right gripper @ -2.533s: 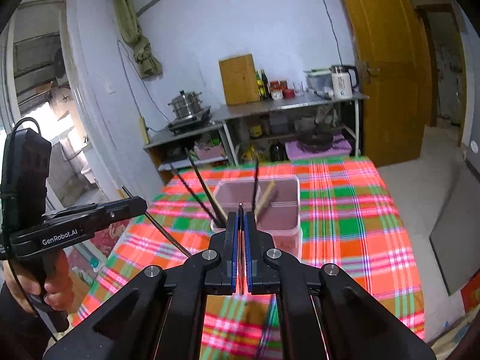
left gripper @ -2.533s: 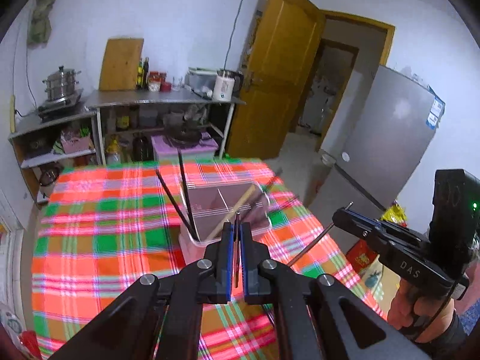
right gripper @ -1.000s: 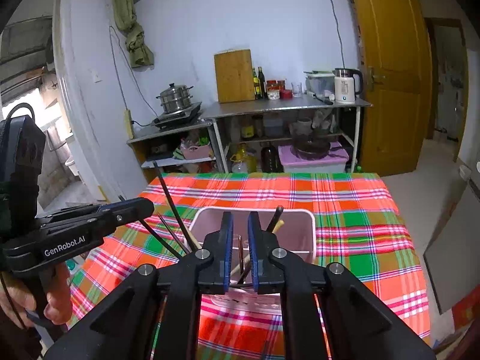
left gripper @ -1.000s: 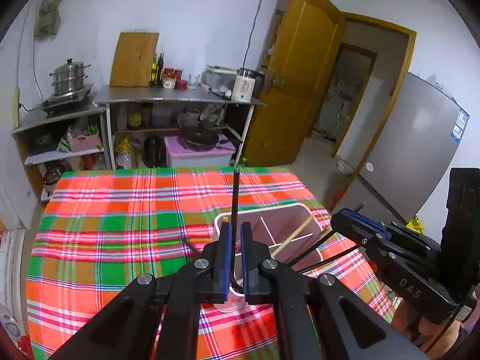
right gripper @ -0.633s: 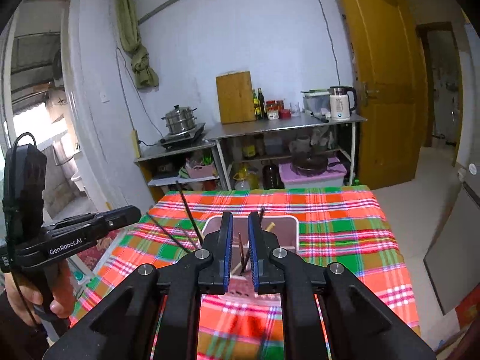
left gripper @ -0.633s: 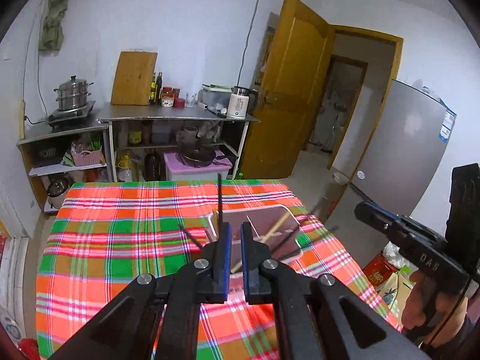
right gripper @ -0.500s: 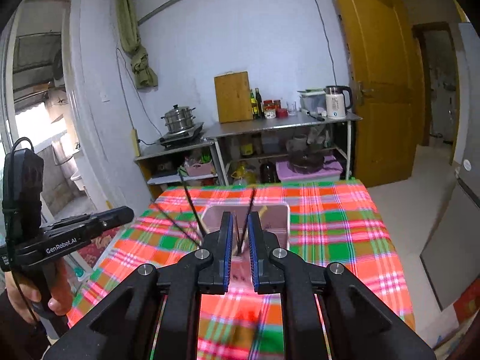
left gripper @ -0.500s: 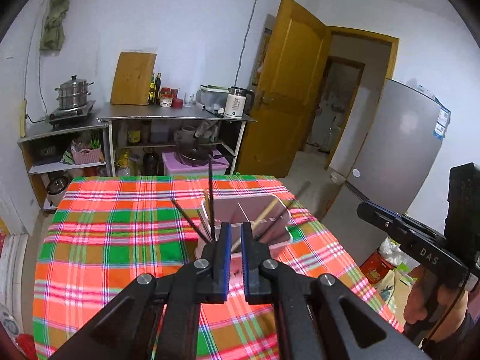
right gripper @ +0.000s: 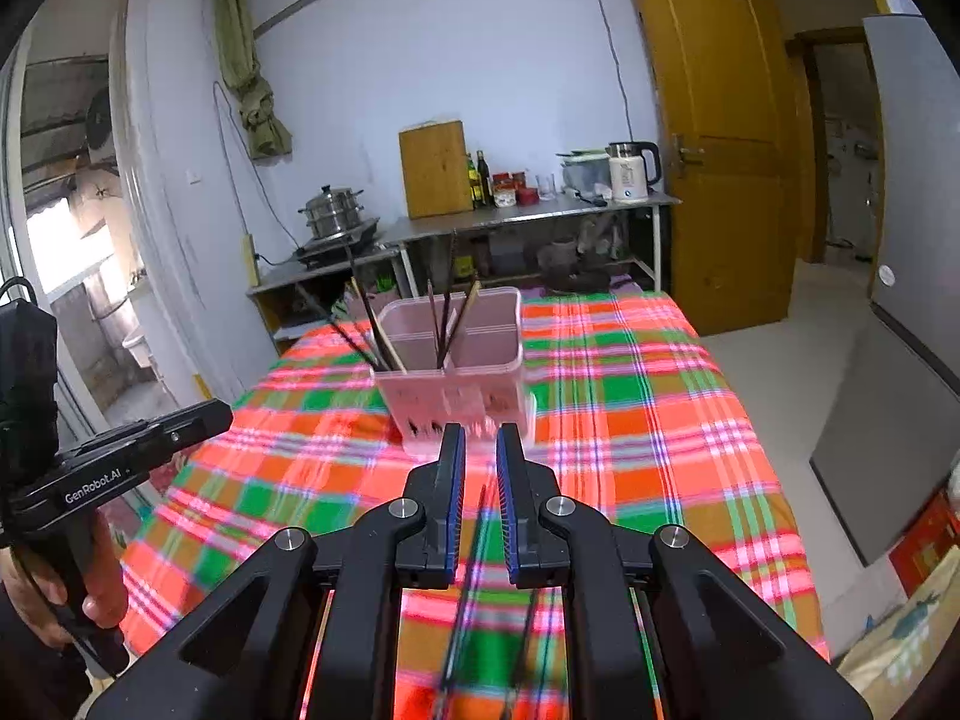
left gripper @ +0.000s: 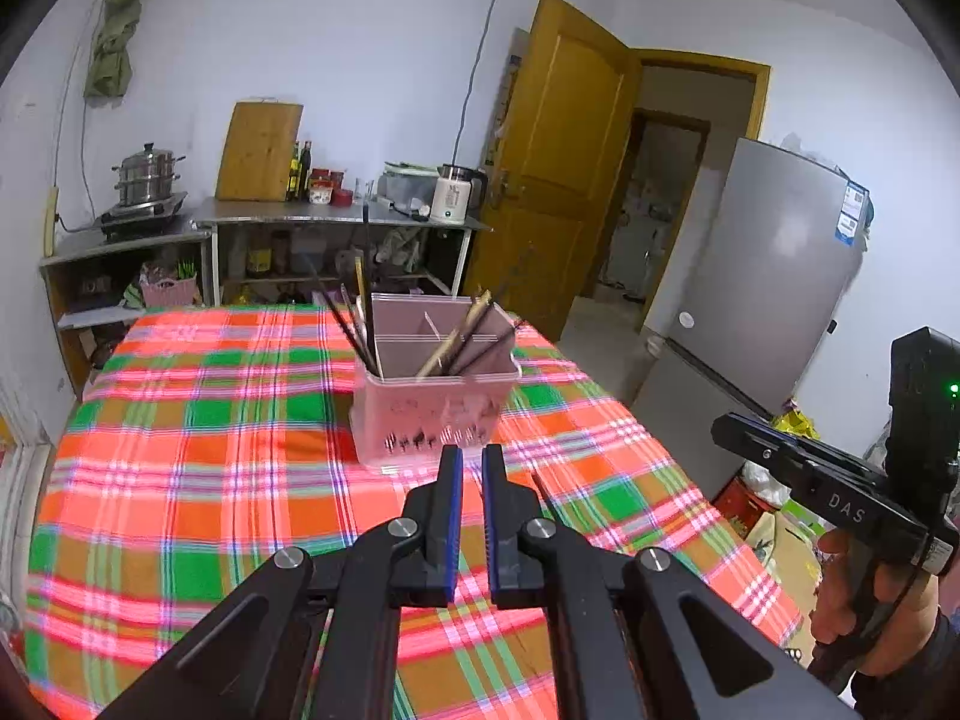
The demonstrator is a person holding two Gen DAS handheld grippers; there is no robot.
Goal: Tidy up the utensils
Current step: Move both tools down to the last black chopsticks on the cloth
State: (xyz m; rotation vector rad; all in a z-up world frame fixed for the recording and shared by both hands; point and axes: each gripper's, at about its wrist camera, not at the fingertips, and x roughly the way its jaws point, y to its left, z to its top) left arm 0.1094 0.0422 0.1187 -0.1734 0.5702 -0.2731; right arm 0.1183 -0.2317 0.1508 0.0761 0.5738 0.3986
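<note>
Pink holder [left gripper: 432,402] farther off than before, both grippers' fingers [left gripper: 449,516] narrow (seemingly empty).

I see tall yellow wooden door [left gripper: 558,162] ajar, grey fridge [left gripper: 774,276] right, white electric kettle [right gripper: 627,177] on steel shelf [right gripper: 528,213].

On the table covered by a red, green and orange plaid cloth [left gripper: 180,480], the only standing obstacle is the pink plastic divided utensil holder [left gripper: 432,408], set near the middle toward the far edge. Dark and wooden chopsticks [left gripper: 360,324] lean out of it leftward and rightward above its rim, narrowing any approach from overhead. Two dark loose chopsticks [right gripper: 474,546] lie flat on the cloth near the front. Bare cloth lies open on both sides of the holder.
</note>
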